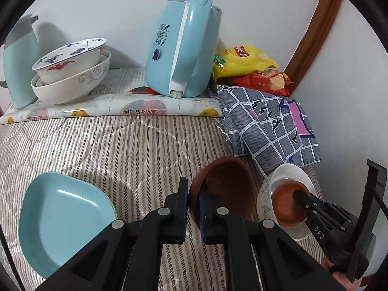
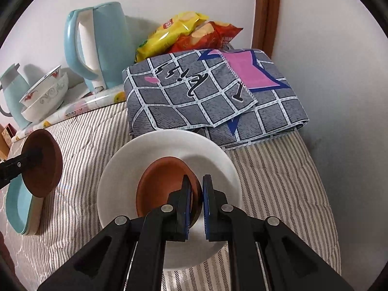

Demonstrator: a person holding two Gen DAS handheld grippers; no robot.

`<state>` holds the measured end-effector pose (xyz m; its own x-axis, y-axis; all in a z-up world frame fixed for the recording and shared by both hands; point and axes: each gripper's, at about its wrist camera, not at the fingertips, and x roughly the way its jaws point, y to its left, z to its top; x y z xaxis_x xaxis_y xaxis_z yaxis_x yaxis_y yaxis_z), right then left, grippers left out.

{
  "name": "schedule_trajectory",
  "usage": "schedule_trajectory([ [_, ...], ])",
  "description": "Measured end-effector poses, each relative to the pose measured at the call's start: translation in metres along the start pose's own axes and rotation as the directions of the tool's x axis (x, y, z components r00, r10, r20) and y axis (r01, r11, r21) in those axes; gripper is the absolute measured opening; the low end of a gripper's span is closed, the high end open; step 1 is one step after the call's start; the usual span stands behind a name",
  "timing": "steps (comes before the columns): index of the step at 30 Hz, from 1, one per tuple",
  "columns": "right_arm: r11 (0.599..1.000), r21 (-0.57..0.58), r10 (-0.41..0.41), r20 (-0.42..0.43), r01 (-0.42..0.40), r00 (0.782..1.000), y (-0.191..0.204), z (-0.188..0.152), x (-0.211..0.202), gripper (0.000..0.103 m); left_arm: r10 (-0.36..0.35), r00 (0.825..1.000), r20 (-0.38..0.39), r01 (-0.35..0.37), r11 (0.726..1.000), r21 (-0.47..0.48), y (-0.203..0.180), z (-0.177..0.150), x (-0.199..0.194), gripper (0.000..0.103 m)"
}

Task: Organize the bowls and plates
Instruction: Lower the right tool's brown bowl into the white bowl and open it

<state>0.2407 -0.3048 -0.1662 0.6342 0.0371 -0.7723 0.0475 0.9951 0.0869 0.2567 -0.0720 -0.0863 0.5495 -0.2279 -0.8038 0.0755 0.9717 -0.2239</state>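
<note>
My left gripper (image 1: 193, 191) is shut on the rim of a brown bowl (image 1: 225, 184) and holds it tilted above the striped bedding; it also shows in the right wrist view (image 2: 44, 167). My right gripper (image 2: 196, 189) is shut on the rim of a second brown bowl (image 2: 165, 184), which sits inside a white bowl (image 2: 169, 150). That pair shows in the left wrist view, brown bowl (image 1: 288, 206) in white bowl (image 1: 288, 172). A light blue plate (image 1: 63, 220) lies at the left. Two stacked patterned bowls (image 1: 70, 70) stand at the back left.
A blue kettle (image 1: 184, 48) and a blue jug (image 1: 19, 63) stand on a fruit-patterned mat (image 1: 116, 104). A folded grey checked cloth (image 2: 211, 92) lies behind the white bowl. Snack bags (image 2: 184, 34) lie by the wall. A wooden frame (image 1: 315, 31) stands at the right.
</note>
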Motion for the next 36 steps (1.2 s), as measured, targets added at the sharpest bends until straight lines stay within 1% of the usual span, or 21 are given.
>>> schedule_trajectory([
  [14, 1.0, 0.001, 0.006, -0.03, -0.006, 1.0, 0.004, 0.004, 0.012, 0.009, -0.004, 1.0, -0.017, 0.004, 1.0, -0.013, 0.006, -0.001, 0.009, 0.008],
  [20, 1.0, 0.006, 0.001, -0.064, -0.001, 0.998, 0.003, 0.003, 0.019, 0.009, -0.007, 1.0, -0.024, 0.006, 1.0, -0.012, 0.006, -0.003, 0.011, 0.008],
  [29, 0.999, -0.036, -0.024, -0.073, 0.022, 0.997, 0.009, 0.004, 0.021, 0.01, -0.012, 0.999, -0.034, 0.012, 1.0, -0.01, 0.006, -0.004, 0.015, 0.008],
  [30, 0.999, -0.038, -0.03, -0.071, 0.027, 0.997, 0.009, 0.005, 0.022, 0.012, -0.013, 0.999, -0.036, 0.012, 1.0, -0.008, 0.006, -0.004, 0.015, 0.008],
  [31, 0.999, -0.041, -0.038, -0.067, 0.035, 0.997, 0.009, 0.005, 0.021, 0.016, -0.012, 0.999, -0.037, 0.012, 1.0, -0.008, 0.006, -0.005, 0.015, 0.008],
  [36, 0.997, -0.058, -0.047, -0.062, 0.044, 0.997, 0.012, 0.005, 0.019, 0.023, -0.015, 0.999, -0.041, 0.015, 1.0, -0.012, 0.008, -0.009, 0.012, 0.008],
])
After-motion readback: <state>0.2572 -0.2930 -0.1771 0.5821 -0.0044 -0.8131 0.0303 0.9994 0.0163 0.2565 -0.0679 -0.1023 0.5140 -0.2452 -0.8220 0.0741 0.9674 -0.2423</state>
